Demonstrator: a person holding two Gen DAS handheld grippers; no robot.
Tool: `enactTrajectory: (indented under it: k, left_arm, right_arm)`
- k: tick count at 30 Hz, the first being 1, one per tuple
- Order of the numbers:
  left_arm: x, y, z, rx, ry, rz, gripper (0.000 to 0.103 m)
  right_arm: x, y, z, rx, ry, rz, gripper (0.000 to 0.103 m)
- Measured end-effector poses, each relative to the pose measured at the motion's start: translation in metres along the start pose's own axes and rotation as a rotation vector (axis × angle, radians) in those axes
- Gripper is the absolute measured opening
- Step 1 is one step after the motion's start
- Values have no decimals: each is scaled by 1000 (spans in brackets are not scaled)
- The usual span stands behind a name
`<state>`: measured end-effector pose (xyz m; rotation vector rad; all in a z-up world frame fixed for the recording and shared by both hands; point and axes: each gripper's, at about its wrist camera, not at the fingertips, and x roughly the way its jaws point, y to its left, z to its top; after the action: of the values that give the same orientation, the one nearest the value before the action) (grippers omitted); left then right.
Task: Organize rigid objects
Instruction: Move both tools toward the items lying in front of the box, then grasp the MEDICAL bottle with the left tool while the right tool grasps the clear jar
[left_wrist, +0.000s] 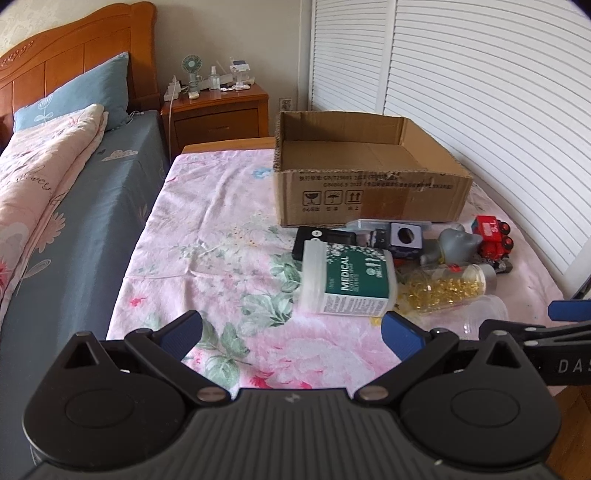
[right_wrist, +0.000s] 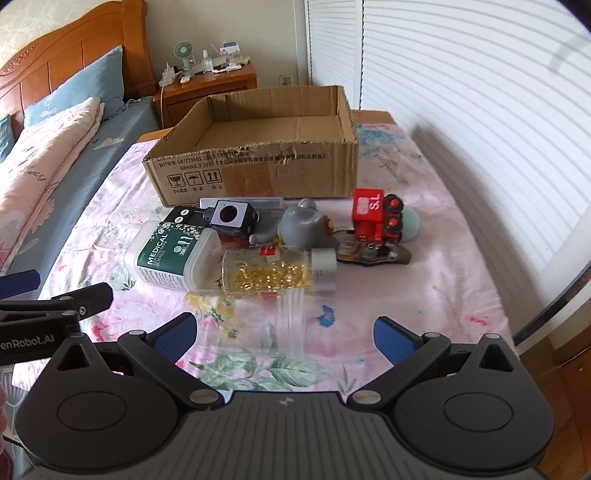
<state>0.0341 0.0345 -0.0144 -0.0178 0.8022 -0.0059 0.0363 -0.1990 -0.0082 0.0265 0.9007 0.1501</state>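
Observation:
An open cardboard box (left_wrist: 369, 199) (right_wrist: 258, 177) stands on the pink floral cloth, nothing visible inside. In front of it lies a heap: a white tub labelled MEDICAL (left_wrist: 347, 282) (right_wrist: 170, 258), a clear jar of gold pieces (left_wrist: 447, 286) (right_wrist: 273, 275), a grey figurine (left_wrist: 454, 247) (right_wrist: 299, 225), a red toy train (left_wrist: 493, 238) (right_wrist: 376, 216), a dark cube with a white face (left_wrist: 404, 238) (right_wrist: 232, 218) and a clear plastic cup (left_wrist: 484, 317) (right_wrist: 288, 321). My left gripper (left_wrist: 291, 334) is open, just short of the tub. My right gripper (right_wrist: 284, 338) is open, the cup lying between its fingers.
A bed with a blue sheet and pink quilt (left_wrist: 44, 177) runs along the left. A wooden nightstand (left_wrist: 218, 110) with a small fan stands behind. White louvred doors (left_wrist: 480, 92) close the right side. The floral cloth (left_wrist: 207, 229) left of the heap is bare.

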Motion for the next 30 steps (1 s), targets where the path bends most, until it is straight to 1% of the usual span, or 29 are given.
enactTrajectory:
  k: [7, 11, 16, 19, 22, 25, 30]
  left_arm:
    - [10, 17, 1, -33, 5, -2, 102]
    - [14, 22, 2, -29, 10, -17, 102]
    - [19, 26, 5, -14, 17, -36, 102]
    - [23, 24, 10, 3, 19, -54, 102]
    - [28, 18, 20, 26, 14, -80, 102]
    - [37, 5, 29, 70, 11, -117, 102]
    - [57, -27, 35, 154, 22, -159, 102]
  right_arm:
    - [26, 2, 3, 16, 69, 10, 103]
    - [36, 8, 5, 26, 96, 53, 103]
    - [46, 20, 8, 11, 108, 51, 103]
    - [53, 27, 9, -4, 126, 29, 103]
    - [57, 29, 9, 0, 137, 39, 103]
    - [60, 26, 8, 5, 142, 5, 103]
    - [56, 8, 7, 22, 137, -35, 103]
